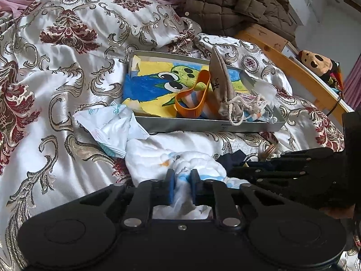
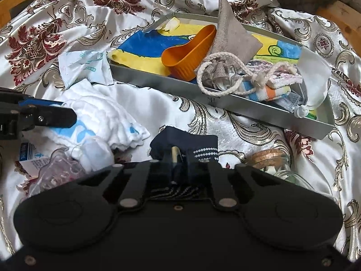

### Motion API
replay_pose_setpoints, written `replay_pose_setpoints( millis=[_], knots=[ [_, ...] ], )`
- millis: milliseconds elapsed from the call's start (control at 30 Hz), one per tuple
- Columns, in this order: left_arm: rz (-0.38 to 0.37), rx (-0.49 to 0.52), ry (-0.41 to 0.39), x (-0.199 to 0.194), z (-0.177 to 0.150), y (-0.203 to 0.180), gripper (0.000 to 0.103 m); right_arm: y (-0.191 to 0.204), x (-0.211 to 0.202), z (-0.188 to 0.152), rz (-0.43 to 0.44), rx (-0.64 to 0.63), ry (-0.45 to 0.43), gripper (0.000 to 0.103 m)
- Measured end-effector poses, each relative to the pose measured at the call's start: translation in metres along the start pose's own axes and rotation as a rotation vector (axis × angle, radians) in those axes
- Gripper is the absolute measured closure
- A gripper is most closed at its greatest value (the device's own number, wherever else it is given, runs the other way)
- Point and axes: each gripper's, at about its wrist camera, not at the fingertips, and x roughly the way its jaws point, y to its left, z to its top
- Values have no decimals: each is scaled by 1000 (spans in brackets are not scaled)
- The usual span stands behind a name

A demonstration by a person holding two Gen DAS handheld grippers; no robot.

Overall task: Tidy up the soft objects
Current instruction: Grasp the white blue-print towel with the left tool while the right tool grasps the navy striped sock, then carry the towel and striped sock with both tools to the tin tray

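Two grippers work low over a bed covered in a shiny white bedspread patterned with red and gold scrolls. The left gripper has its blue-padded fingers pressed together on a bunched white cloth with blue and orange print; the fabric is squeezed between the pads and spreads out on the bedspread to the left and far side of them. In the right wrist view the same white cloth lies at the left with the left gripper reaching in across it from the left edge. The right gripper is clamped on a dark navy sock with rows of white dots, a small pale tag showing between the fingers; the fingertips themselves are hard to make out against the dark fabric, so the grip looks closed rather than plainly so. Farther off sits a grey metal tray resting on the bedspread, lined with a yellow and blue cartoon drawing. Inside it are an orange band, a beige drawstring pouch standing tilted with its cord trailing over the near rim, and some folded striped cloths at the right end. A crumpled white wrapper lies just beside the tray's near left corner. A glass jar with a cork lid lies near the sock on its right. A quilted brown jacket is heaped at the far side.
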Motion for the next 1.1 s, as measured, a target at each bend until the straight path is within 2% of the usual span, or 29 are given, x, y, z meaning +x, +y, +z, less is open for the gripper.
replay_pose_setpoints(
  millis=[267,667,800,967,1100],
  knots=[
    [-18,-37,-49,-12,6,-2,97,-1,-42,2,37,45,-69,103],
    [3,-96,-221,-62,27,-25,97,-28,-113,28,121,149,-301,103],
    [-6,-92,-262,-74,35,-38,97,-42,-128,37,135,173,-358,103],
    [10,-56,-277,-77,47,-56,97,-54,-136,47,152,199,-406,103],
    [20,-74,-316,-72,73,-72,97,-72,-143,54,165,233,-454,103]
  ],
)
